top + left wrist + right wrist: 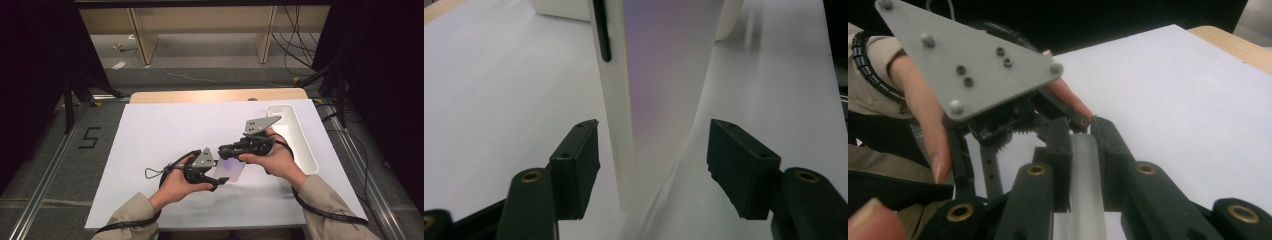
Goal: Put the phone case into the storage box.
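Handing a frosted strip from 1 gripper to the other

While the right gripper clamps 1 end of the frosted plastic strip, the left gripper waits with its jaws spread on either side of the other end, not touching it. The strip hangs above the white table between both hands, near the white tray. A good handover, I judge, means centring the strip between the left pads, closing squarely on its flat faces, and releasing the right side only once the left grip feels firm.
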